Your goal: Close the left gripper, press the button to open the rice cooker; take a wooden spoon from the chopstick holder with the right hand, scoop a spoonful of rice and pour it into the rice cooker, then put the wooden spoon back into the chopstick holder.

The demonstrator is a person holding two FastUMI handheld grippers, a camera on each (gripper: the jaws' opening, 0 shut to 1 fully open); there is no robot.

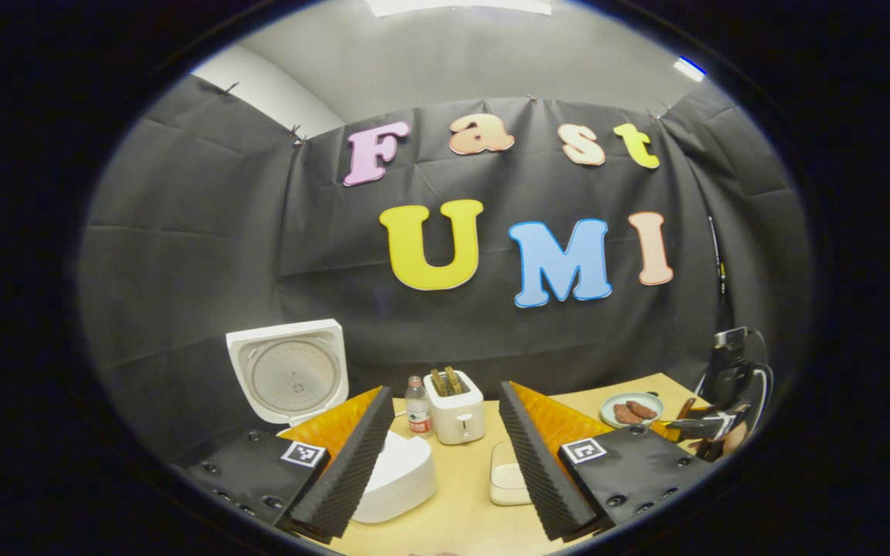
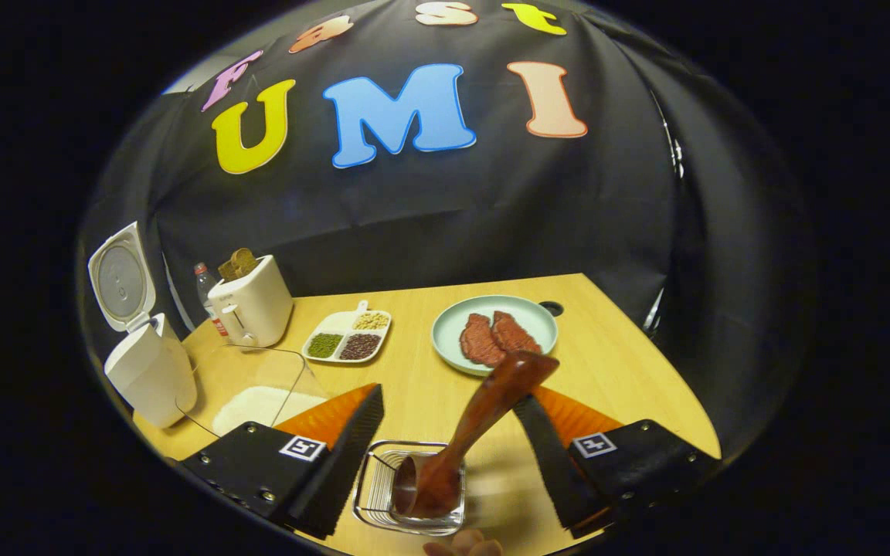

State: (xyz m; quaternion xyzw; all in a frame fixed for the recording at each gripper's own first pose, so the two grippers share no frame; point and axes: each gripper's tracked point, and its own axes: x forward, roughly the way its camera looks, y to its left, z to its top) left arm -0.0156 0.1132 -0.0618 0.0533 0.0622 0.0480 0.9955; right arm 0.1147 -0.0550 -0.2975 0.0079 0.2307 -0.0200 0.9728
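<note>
The white rice cooker (image 1: 397,480) stands with its lid (image 1: 288,374) swung up and open; in the right gripper view the rice cooker (image 2: 150,374) is at the far left. My left gripper (image 1: 441,463) is open above the table, its left finger just beside the cooker body. A wooden spoon (image 2: 484,421) leans to the right in the clear chopstick holder (image 2: 412,488). My right gripper (image 2: 449,455) is open, one finger on each side of the spoon and holder. A clear container of rice (image 2: 259,394) sits next to the cooker.
A toaster (image 2: 252,309) with bread and a bottle (image 2: 202,282) stand at the back left. A divided dish of beans (image 2: 348,336) and a plate of meat (image 2: 495,332) lie mid-table. The table's far right edge is close behind the plate.
</note>
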